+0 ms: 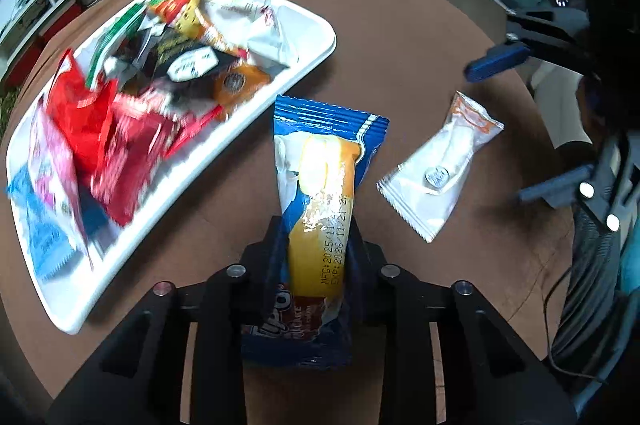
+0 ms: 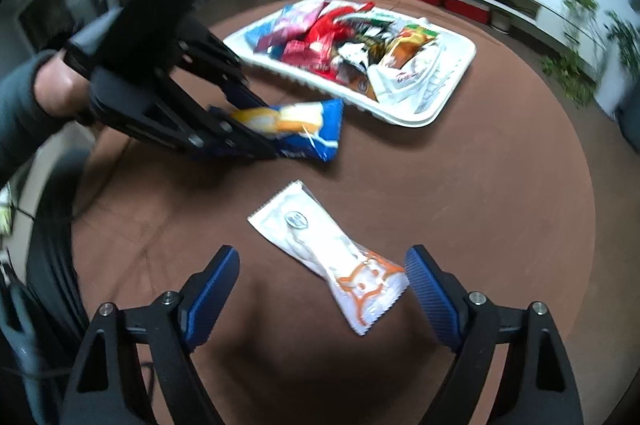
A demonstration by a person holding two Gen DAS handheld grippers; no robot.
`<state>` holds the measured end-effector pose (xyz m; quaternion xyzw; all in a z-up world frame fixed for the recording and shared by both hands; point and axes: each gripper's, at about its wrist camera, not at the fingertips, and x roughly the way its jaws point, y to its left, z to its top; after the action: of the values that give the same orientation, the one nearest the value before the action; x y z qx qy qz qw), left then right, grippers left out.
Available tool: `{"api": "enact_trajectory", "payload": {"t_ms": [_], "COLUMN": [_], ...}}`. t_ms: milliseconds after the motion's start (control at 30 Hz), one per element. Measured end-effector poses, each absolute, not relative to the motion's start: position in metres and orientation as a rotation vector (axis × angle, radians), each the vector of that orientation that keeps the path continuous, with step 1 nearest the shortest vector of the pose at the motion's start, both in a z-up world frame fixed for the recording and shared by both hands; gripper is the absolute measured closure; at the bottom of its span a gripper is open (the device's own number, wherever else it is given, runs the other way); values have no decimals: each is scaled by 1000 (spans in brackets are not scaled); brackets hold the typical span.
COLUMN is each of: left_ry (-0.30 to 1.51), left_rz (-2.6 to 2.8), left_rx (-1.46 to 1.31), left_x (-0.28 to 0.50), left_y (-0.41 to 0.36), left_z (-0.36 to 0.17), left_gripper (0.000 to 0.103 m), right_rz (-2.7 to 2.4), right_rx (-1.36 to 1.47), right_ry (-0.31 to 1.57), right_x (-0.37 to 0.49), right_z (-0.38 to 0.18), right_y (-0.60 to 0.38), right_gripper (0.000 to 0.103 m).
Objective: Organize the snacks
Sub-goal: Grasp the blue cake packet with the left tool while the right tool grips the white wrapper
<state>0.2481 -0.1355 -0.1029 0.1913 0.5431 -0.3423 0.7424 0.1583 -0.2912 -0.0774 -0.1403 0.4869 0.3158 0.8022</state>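
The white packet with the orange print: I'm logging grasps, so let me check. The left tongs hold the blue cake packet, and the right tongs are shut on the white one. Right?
Not quite. The right tongs are open, with the white packet lying loose on the table between them, as the right wrist view shows. The left tongs do hold the blue cake packet.

Blue-and-yellow wrapper [image 1: 320,185], white tray [image 1: 308,25]

The left wrist view looks forward and down along its own fingers [image 1: 276,245], close over the counter [image 1: 400,37], with the white tray [image 1: 316,53] ahead to its left. The right wrist view faces across the same counter [image 2: 480,185] from the opposite side, tray [image 2: 460,65] farther off. Both share the tray, the white packet [image 1: 440,165] [image 2: 320,245] and each other's gripper
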Motion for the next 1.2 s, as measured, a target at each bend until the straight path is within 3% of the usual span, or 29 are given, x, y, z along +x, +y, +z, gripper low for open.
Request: {"api": "enact_trajectory", "payload": {"t_ms": [333, 633, 933, 1100, 1200], "left_ry": [1194, 1177, 1144, 1133, 1129], "left_rz": [-699, -589, -528, -519, -516], "left_rx": [235, 77, 63, 45, 32], "left_x": [198, 117, 96, 92, 93], "left_y": [-78, -37, -30, -33, -31], "left_z": [-95, -96, -97, -99, -100], "left_gripper": [77, 77, 77, 77, 77], "right_rz": [756, 752, 744, 715, 674], "right_rx": [-502, -554, -577, -567, -537], "right_ry": [1158, 1189, 1226, 1250, 1263], "right_x": [178, 191, 173, 161, 146], "right_z": [-102, -101, -101, -103, -101], "right_y": [-264, -249, -237, -216, -211], "right_gripper": [26, 26, 44, 67, 73]}}
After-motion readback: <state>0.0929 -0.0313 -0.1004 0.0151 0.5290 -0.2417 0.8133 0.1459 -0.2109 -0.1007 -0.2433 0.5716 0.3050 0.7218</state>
